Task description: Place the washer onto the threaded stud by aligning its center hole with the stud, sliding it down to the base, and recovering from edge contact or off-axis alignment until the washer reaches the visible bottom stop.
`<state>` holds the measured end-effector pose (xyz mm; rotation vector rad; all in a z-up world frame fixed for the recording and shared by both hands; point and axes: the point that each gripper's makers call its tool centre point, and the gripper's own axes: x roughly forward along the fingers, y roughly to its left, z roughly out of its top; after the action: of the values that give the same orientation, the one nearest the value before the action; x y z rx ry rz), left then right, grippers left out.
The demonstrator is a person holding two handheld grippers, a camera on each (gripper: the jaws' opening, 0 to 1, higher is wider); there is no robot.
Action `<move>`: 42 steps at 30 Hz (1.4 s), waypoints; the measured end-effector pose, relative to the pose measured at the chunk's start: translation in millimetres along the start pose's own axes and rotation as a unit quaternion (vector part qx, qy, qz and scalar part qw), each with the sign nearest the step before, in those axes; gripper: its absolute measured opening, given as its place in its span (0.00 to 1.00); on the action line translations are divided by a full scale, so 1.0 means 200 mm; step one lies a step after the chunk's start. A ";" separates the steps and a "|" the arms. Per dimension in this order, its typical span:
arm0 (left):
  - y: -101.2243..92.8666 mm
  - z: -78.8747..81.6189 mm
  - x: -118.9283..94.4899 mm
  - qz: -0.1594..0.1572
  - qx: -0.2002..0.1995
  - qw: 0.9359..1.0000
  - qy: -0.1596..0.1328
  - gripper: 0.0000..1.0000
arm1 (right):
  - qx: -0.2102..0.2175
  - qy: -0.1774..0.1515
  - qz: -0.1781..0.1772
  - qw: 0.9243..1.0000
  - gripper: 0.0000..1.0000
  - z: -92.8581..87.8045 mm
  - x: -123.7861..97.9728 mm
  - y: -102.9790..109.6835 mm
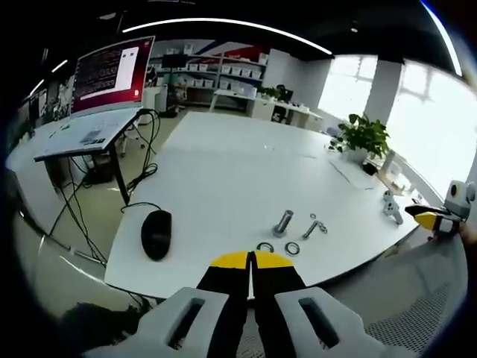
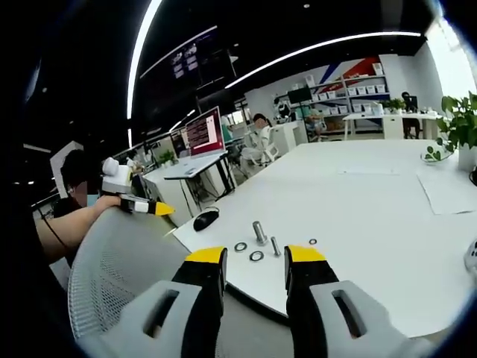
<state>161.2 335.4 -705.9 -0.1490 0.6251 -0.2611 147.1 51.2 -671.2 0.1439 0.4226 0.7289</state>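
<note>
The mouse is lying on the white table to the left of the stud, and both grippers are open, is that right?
Not quite. The mouse does lie on the table left of the stud, but only the right gripper is open. The left gripper view shows the left gripper with its jaws shut together.

Washers' (image 1: 291,248) center holes and stud (image 1: 282,223) threads (too small)

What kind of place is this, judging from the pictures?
Probably an open office or lab workspace: a large white table, a monitor on a desk, and shelves with storage bins along the back wall.
</note>
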 end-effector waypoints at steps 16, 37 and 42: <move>-0.02 0.01 -0.02 -0.014 0.000 1.000 -0.014 0.00 | 0.009 -0.008 -0.009 1.000 0.31 0.00 -0.01 0.00; -0.04 0.01 -0.02 -0.040 0.020 0.999 -0.014 0.00 | 0.022 -0.037 -0.033 0.999 0.32 0.03 -0.04 -0.05; -0.03 0.00 -0.01 -0.034 0.016 0.999 -0.006 0.00 | 0.018 -0.023 -0.040 0.999 0.32 0.01 -0.03 -0.07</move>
<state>157.7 331.3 -703.8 -0.1420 0.6039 -0.3362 151.7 37.0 -670.5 0.1767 0.3967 0.6381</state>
